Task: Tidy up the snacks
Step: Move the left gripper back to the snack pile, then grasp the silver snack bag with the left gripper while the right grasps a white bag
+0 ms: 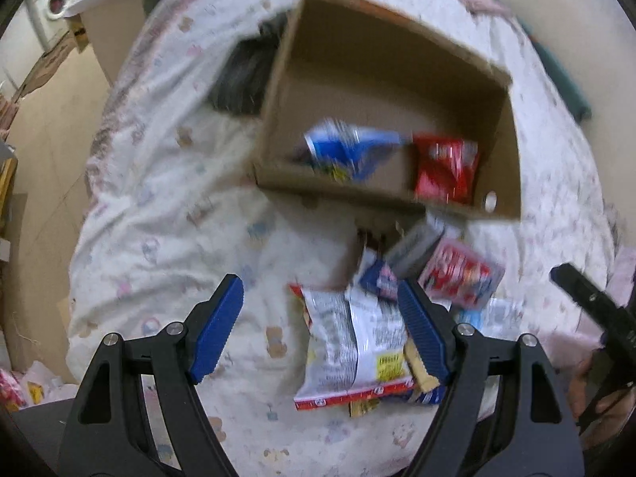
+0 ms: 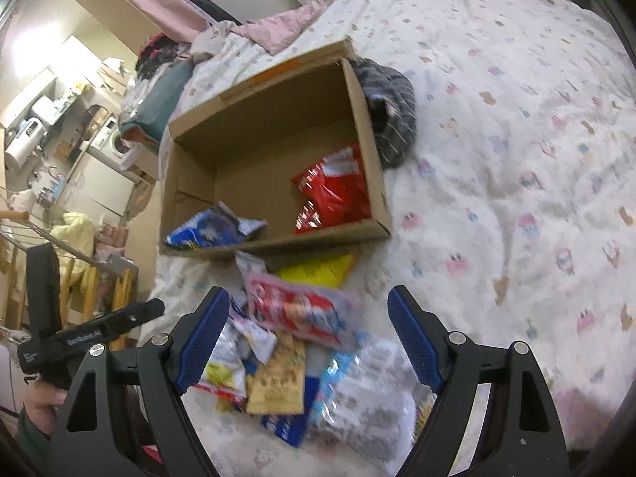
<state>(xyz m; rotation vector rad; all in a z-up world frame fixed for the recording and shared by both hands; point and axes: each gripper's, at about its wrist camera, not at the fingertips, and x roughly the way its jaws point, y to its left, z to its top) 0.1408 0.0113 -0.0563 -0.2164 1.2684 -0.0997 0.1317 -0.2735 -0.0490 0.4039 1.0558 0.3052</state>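
An open cardboard box (image 1: 381,194) (image 2: 274,79) lies on a bed, with a blue-and-white snack bag (image 1: 349,151) (image 2: 214,230) and a red snack bag (image 1: 445,169) (image 2: 334,194) inside. In front of it lies a heap of snack packets (image 1: 357,338) (image 2: 294,353), among them a red-and-white packet (image 1: 461,278) (image 2: 302,310) and a yellow one (image 2: 318,270). My left gripper (image 1: 320,326) hangs open over the heap's left side, nothing between its blue pads. My right gripper (image 2: 308,338) is open above the heap, holding nothing.
A patterned white quilt (image 2: 516,159) covers the bed. A dark striped cloth (image 2: 393,111) (image 1: 246,75) lies against the box's side. The other gripper and a hand show at the frame edge (image 1: 596,326) (image 2: 59,342). A washing machine (image 1: 51,8) and shelves stand beyond the bed.
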